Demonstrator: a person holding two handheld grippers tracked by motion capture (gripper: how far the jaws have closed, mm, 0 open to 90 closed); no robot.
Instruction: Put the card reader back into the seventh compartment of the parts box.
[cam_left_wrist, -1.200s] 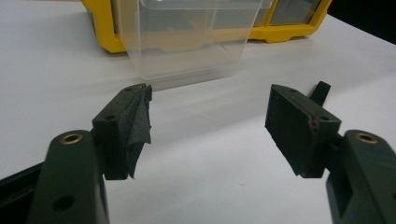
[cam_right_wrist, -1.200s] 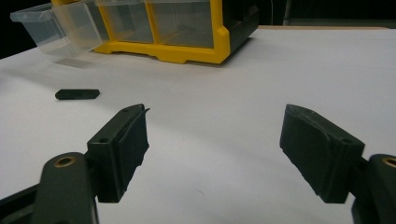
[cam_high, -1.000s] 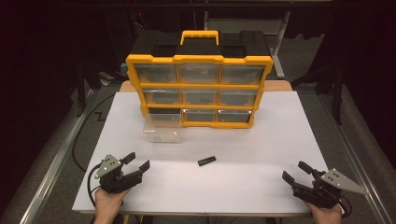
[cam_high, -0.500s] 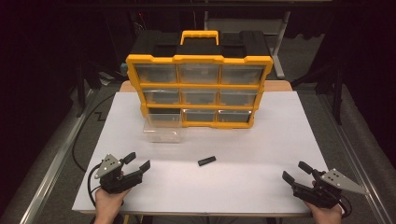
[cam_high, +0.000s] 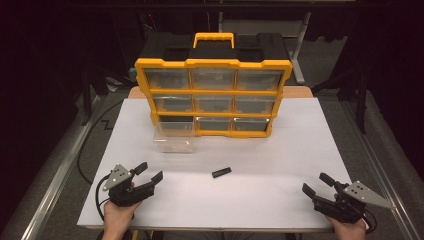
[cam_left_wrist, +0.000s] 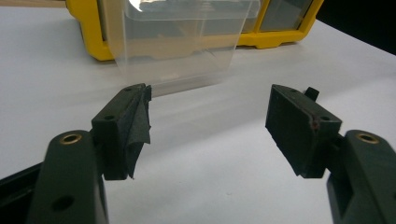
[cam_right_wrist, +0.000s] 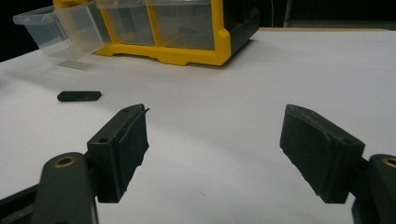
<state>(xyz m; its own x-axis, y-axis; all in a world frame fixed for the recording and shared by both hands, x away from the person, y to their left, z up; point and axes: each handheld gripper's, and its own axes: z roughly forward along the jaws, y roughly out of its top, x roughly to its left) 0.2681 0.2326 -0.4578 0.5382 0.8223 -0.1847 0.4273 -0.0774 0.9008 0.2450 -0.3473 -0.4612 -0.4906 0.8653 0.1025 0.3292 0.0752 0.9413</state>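
- Your left claw (cam_high: 149, 172) sits released, jaws spread, at the white table's (cam_high: 280, 165) near left edge.
- Your right claw (cam_high: 317, 183) is likewise released, near right.
- Between them lies a small black piece (cam_high: 221, 172).
- Behind, a yellow organizer (cam_high: 214, 95) has one clear drawer (cam_high: 174, 140) pulled out; no writing is legible.
- The room is dark.

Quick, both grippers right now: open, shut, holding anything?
Left gripper: open, jaws wide apart, holding nothing, resting on the white table.
Right gripper: open, jaws wide apart, holding nothing.
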